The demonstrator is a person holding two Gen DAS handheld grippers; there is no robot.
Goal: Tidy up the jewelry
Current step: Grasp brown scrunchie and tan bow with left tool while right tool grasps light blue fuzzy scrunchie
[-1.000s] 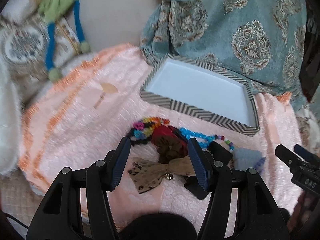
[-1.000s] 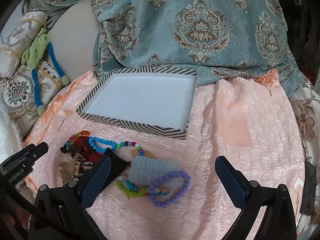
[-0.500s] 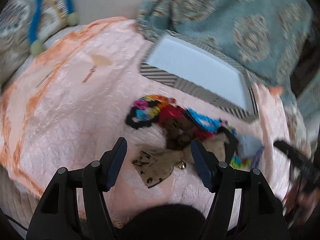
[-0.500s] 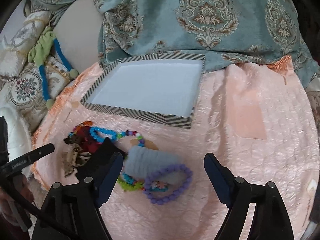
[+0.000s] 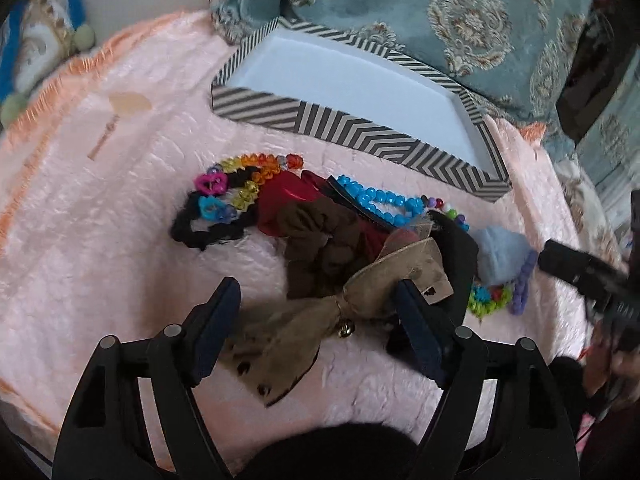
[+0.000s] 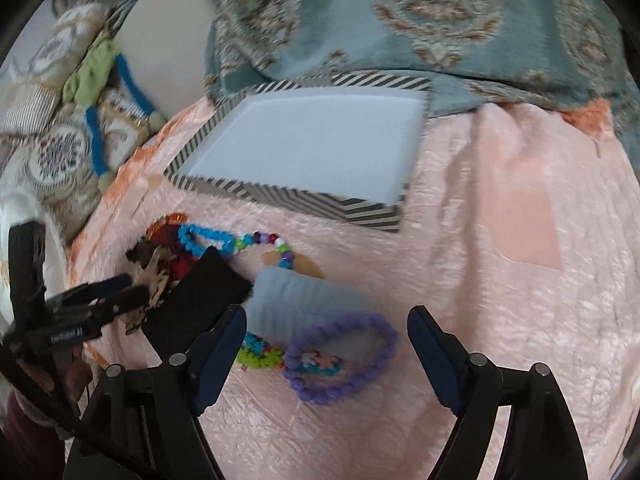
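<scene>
A heap of jewelry and hair pieces lies on a pink cloth in front of an empty chevron-striped tray. My left gripper is open, its fingers on either side of a tan bow with a small bell. Behind it lie a brown scrunchie, a rainbow bead bracelet and a blue bead string. My right gripper is open, straddling a purple bead bracelet that rests against a pale blue knit piece. The tray also shows in the right wrist view.
A teal patterned blanket hangs behind the tray. A black flat piece lies left of the blue knit. A green and blue cord toy rests on cushions at the left. The pink cloth spreads to the right.
My left gripper has moved forward and lower over the tan bow. My right gripper has come down and narrowed around the purple bracelet. Nothing is held.
</scene>
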